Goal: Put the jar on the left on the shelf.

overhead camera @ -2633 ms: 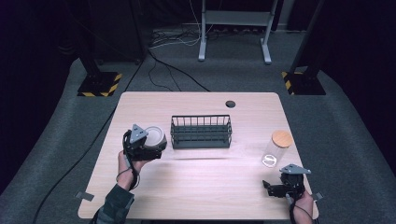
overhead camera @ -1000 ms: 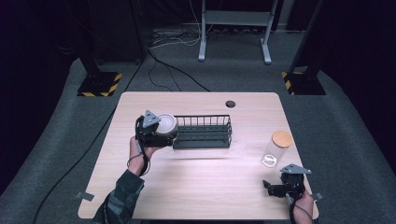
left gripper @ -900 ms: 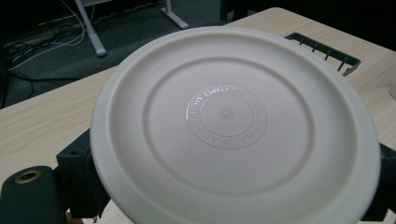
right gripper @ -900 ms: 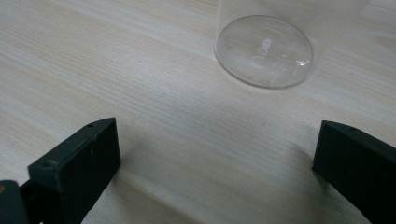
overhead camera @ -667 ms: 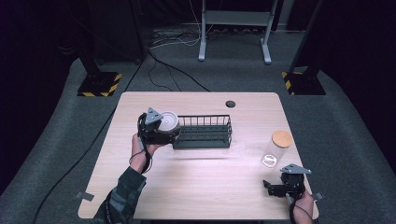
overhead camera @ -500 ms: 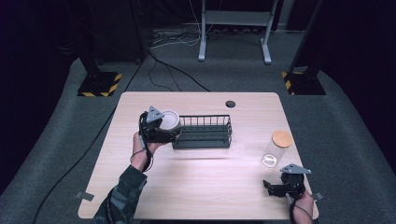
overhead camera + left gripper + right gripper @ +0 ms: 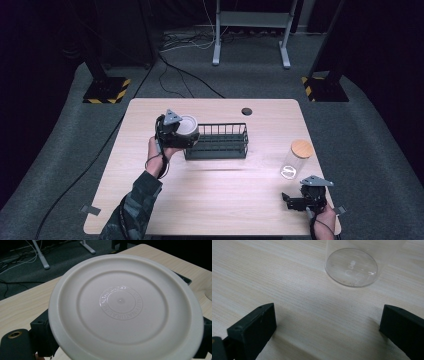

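My left gripper [image 7: 181, 135] is shut on a white round plate [image 7: 188, 125], held up on edge at the left end of a black wire rack [image 7: 220, 142]. In the left gripper view the plate's underside [image 7: 125, 307] faces the camera, with the black jaws at its two sides. My right gripper [image 7: 294, 200] rests near the table's front right corner. It stands open [image 7: 327, 332] with only bare wood between its jaws. Just beyond it is a clear glass jar [image 7: 294, 160] with a wooden lid; its round base [image 7: 351, 267] sits on the table.
The wooden table [image 7: 225, 210] has a dark cable hole [image 7: 246, 111] near its far edge. Cables and metal stand legs [image 7: 250, 50] lie on the grey floor behind it.
My left gripper carried the white plate forward and to the right, up to the rack's left end. The right gripper stayed where it was.
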`<action>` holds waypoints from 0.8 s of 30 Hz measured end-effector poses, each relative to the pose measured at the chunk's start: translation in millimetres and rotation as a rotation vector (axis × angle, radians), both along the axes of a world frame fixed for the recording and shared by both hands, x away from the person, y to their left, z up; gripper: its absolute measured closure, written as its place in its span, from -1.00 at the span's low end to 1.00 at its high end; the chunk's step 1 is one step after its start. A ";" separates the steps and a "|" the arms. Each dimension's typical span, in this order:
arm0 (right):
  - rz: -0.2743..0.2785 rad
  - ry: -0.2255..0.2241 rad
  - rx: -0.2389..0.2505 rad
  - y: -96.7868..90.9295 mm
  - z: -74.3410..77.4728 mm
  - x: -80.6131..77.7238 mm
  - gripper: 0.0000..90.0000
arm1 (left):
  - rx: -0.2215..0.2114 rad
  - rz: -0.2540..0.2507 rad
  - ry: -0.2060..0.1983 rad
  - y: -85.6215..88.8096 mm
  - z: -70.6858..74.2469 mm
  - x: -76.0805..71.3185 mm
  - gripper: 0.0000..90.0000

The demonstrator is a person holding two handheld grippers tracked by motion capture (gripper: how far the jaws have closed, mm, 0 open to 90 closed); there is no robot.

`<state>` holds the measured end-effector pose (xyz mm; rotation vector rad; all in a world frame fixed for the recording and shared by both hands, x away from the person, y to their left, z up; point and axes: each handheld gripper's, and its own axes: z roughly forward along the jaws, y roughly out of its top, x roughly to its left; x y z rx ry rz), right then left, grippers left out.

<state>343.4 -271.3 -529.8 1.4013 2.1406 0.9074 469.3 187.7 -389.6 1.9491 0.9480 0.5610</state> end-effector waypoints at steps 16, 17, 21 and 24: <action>-0.002 -0.001 0.000 -0.2 0.0 0.2 -1.00 | 0.023 -0.008 0.023 -11.3 0.4 16.3 -0.78; -0.002 -0.001 0.000 -0.2 0.0 0.2 -1.00 | 0.025 -0.010 0.025 -12.5 0.3 17.7 -0.78; -0.003 0.000 0.000 -0.1 0.0 0.1 -1.00 | 0.036 -0.014 0.030 -16.9 0.2 21.6 -0.78; -0.003 0.000 0.000 -0.1 0.0 0.0 -1.00 | 0.042 -0.019 0.036 -20.9 0.0 24.7 -0.78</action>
